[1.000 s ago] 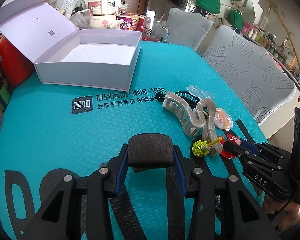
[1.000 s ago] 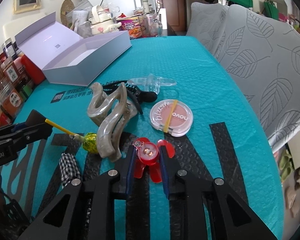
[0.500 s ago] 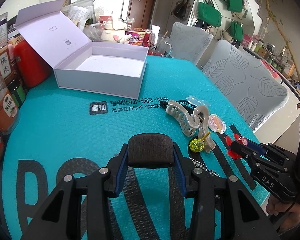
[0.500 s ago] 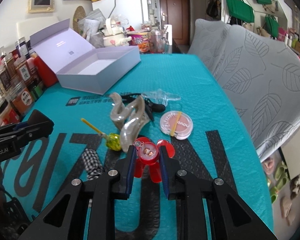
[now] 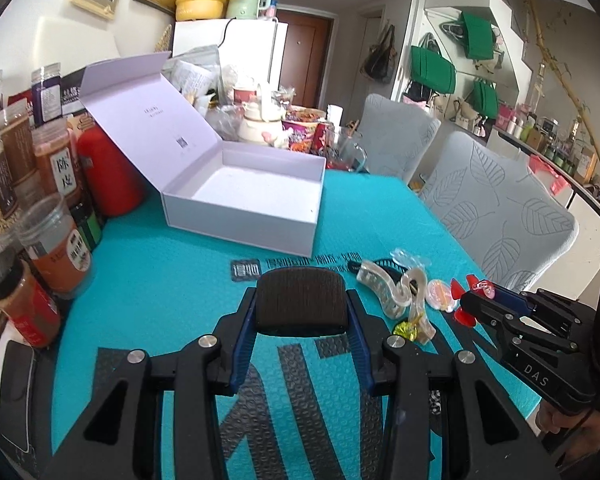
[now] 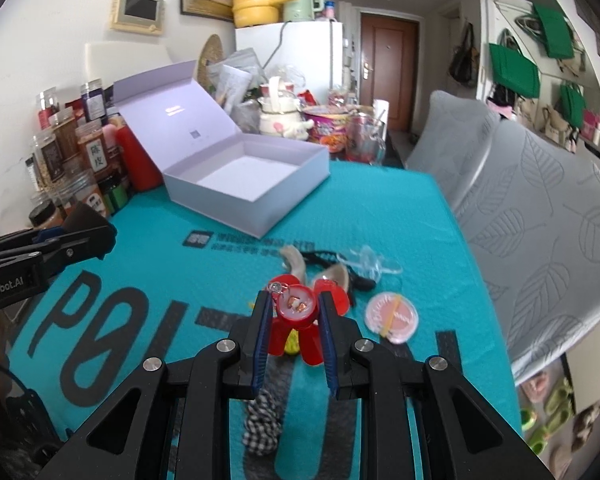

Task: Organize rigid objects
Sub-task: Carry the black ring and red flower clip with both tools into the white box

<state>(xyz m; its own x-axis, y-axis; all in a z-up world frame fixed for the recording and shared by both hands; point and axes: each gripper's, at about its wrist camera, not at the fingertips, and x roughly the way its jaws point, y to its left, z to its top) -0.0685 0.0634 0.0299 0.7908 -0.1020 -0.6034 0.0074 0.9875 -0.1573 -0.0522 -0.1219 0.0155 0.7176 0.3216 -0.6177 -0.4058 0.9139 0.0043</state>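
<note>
Between right gripper [image 6: 294, 332] jaws, red flower toy [image 6: 296, 312]

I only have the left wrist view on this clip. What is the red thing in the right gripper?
Observer: From the right wrist view, the right gripper is shut on a red toy. The toy has a round clear-faced hub and red blades, and it is pinched at the hub.
Operator: Anything on the mat beneath that gripper?
Observer: A black-and-white checked cloth piece lies on the teal mat right under it.
Operator: And the pink disc?
Observer: It is a round pink compact, lying flat with a yellow band across its lid.
</note>
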